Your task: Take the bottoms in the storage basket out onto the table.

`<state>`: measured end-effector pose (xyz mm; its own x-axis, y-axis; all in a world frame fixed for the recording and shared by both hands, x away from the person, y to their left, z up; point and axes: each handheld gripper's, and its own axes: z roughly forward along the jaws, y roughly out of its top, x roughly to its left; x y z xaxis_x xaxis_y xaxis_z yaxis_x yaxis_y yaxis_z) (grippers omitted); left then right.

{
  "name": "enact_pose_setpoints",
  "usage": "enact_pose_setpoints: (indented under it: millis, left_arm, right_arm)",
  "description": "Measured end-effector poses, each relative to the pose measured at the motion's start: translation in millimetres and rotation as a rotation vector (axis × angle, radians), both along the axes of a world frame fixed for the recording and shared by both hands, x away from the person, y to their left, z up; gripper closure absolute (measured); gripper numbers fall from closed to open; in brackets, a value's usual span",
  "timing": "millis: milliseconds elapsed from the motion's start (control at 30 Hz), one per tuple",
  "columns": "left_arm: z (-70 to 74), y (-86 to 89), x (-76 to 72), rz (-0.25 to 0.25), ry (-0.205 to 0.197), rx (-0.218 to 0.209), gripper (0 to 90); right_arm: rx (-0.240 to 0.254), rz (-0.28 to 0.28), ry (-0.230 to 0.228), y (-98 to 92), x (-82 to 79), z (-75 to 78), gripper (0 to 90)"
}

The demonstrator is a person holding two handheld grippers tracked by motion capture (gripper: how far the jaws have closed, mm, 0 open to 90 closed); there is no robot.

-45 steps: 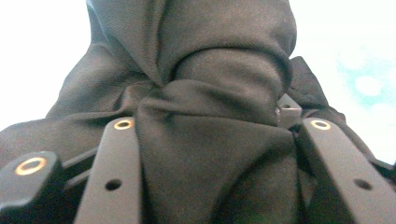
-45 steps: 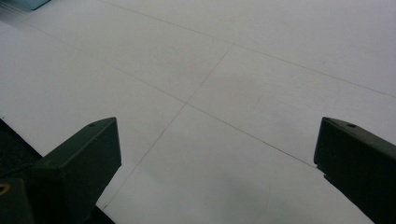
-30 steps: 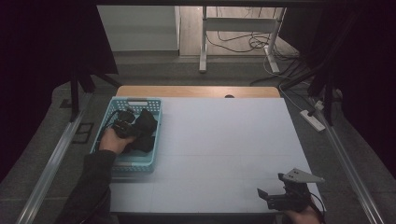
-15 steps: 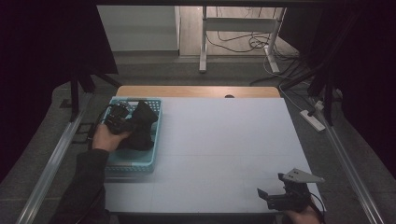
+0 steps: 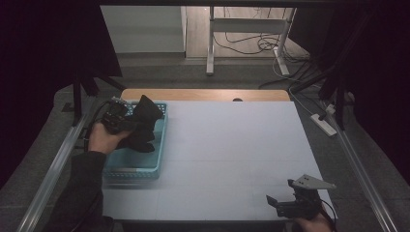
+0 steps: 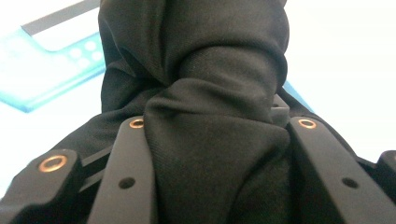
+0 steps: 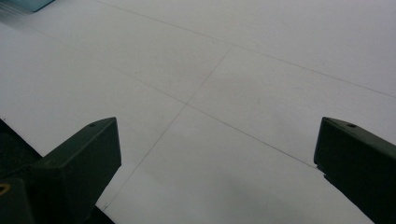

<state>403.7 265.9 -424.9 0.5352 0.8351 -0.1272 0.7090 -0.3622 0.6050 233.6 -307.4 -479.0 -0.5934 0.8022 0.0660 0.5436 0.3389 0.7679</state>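
Counting two grippers, one black cloth and one turquoise basket. Left gripper (image 5: 126, 121) clamped on the black cloth (image 5: 143, 124), jaws pressed into a thick bunched fold of it in the left gripper view (image 6: 210, 140), the rest of the fabric bulging up past the tips and drooping below. Turquoise basket (image 5: 138, 164) directly beneath that gripper, perforated wall seen behind the cloth (image 6: 42, 70); whether the lowest folds touch the basket floor cannot be told. Right gripper (image 5: 283, 205) well apart from the cloth, at the near right corner of the table (image 5: 232, 145), jaws spread wide with nothing between them, only pale tabletop crossed by thin seam lines ahead of them (image 7: 210, 102). White table with a wooden strip along its far edge, dark surroundings to both sides, a lit floor beyond with cables and metal stand legs. Compared with a second earlier: left gripper and cloth higher above the basket and shifted toward its far end, grip unchanged; right gripper in the same spot.
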Motion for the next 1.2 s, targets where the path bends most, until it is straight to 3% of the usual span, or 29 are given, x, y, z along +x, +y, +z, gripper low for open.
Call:
enact_pose_setpoints:
  millis: [400, 1200]
  left_arm:
    - [34.0, -4.0, -4.0, -0.025, -0.061, -0.033, 61.7]
    - [64.4, -27.4, -6.3, -0.079, -0.124, -0.084, 61.5]
  right_arm:
    - [0.001, 0.0, -0.001, -0.2, -0.1, 0.1, 1.1]
    - [0.005, -0.001, -0.004, -0.9, -0.2, 0.2, 1.1]
